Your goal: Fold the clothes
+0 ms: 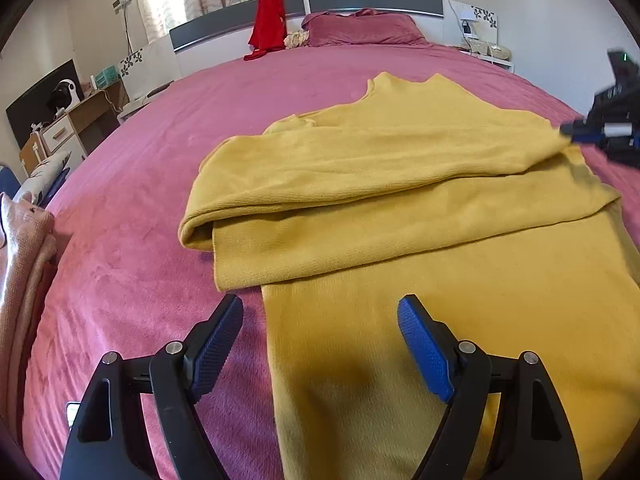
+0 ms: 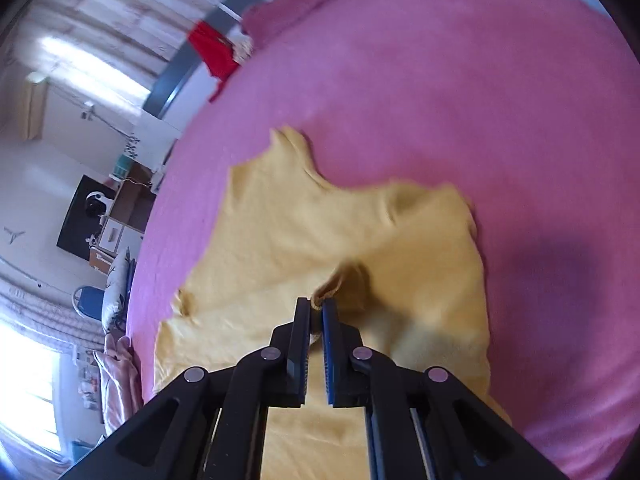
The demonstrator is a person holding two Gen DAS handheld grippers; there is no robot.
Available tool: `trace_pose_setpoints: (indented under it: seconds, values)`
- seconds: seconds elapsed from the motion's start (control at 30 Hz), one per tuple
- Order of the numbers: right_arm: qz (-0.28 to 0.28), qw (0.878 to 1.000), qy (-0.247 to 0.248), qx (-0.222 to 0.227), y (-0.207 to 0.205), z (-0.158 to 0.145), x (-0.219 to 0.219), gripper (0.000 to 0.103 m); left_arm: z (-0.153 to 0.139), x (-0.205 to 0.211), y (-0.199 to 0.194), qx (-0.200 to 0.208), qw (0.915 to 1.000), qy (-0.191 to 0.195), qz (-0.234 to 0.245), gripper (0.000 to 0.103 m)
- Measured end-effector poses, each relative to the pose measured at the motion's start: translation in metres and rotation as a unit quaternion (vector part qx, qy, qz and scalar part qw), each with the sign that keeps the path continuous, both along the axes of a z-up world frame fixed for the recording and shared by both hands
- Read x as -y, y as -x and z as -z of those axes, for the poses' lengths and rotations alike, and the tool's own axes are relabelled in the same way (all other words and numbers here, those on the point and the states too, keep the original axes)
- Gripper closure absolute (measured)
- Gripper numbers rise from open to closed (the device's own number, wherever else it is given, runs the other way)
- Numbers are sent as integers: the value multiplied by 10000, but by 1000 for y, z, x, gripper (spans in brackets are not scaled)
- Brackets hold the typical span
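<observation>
A yellow knit sweater (image 1: 400,208) lies on the pink bed cover (image 1: 132,240), one sleeve folded across its body. My left gripper (image 1: 320,316) is open and empty, hovering over the sweater's lower left edge. My right gripper (image 2: 316,308) is shut on a fold of the yellow sweater (image 2: 304,240), lifting it slightly; it also shows in the left wrist view (image 1: 592,132) at the sweater's right shoulder, blurred.
A red garment (image 1: 268,24) hangs on the headboard beside a pink pillow (image 1: 360,28). A folded pinkish garment (image 1: 24,264) lies at the bed's left edge. A desk (image 1: 72,128) stands left of the bed, a nightstand (image 1: 484,50) at the far right.
</observation>
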State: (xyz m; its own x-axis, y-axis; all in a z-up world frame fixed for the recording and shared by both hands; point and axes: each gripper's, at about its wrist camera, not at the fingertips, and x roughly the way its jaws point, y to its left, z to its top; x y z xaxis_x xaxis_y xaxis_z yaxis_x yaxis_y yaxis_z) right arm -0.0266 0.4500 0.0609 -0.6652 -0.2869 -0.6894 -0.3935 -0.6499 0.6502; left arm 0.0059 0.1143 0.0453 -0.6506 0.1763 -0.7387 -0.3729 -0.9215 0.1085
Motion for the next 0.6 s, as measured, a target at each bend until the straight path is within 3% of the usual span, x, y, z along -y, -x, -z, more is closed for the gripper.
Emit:
trace_pose_setpoints:
  seconds: [0.07, 0.2, 0.27, 0.3, 0.4, 0.5, 0.53, 0.6]
  values:
    - [-32, 9998, 125, -130, -3, -4, -1, 98, -2, 3, -1, -10, 10000, -5, -4, 22]
    - [-246, 9951, -37, -955, -5, -62, 0, 98, 4, 8, 1, 92, 9999, 44, -58, 22]
    - [-415, 9885, -543, -1346, -10, -93, 11, 98, 7, 12, 1, 142, 9999, -30, -85, 22]
    - [-494, 9866, -792, -1338, -13, -98, 15, 98, 8, 12, 1, 148, 9998, -41, -96, 22]
    - [-619, 9919, -964, -542, -18, -67, 15, 95, 9, 11, 0, 138, 9999, -30, -93, 22]
    - [-611, 9955, -578, 446, -30, -11, 8, 92, 4, 15, -3, 132, 9999, -71, -69, 22]
    - [-601, 9958, -321, 616, -38, 5, 6, 89, 2, 17, -4, 116, 9999, -104, -70, 22]
    - [-509, 9972, -75, 545, -49, 10, 2, 88, -6, 23, -6, -1, 9997, -204, -117, 22]
